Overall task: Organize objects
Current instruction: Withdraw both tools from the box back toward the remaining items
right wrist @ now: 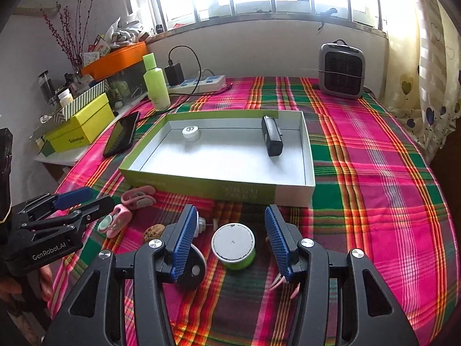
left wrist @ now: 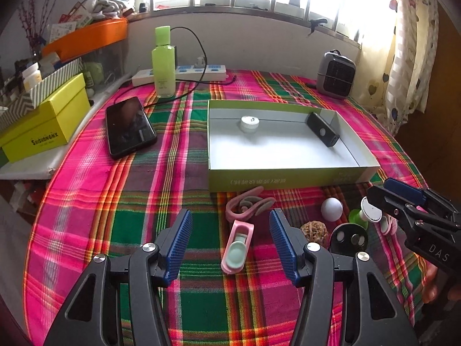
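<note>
Both grippers hover over the plaid tablecloth (left wrist: 86, 201), just in front of the shallow green-sided box lid (left wrist: 288, 177).

Left gripper (left wrist: 230, 245): jaws apart, nothing gripped. A pink clip with a mint insert (left wrist: 236, 246) lies on the cloth between the blue pads (left wrist: 178, 248), touching neither.

Right gripper (right wrist: 230, 242): jaws apart, nothing gripped. A green spool with a white top (right wrist: 234, 245) stands between its fingers with a gap on both sides.

Inside the box lid: a white bottle cap (left wrist: 249, 123) near the far wall and a black rectangular device (left wrist: 322, 129) in the far right corner.

Loose on the cloth in front of the lid: a pink-and-grey clip (left wrist: 247, 204), a white ball (left wrist: 332, 209), a walnut (left wrist: 314, 229), a black round disc (left wrist: 348, 238).

Further back: a phone (left wrist: 129, 127) left of the lid, a green bottle (left wrist: 164, 63), a power strip (left wrist: 178, 73), a small heater (left wrist: 335, 75).
</note>
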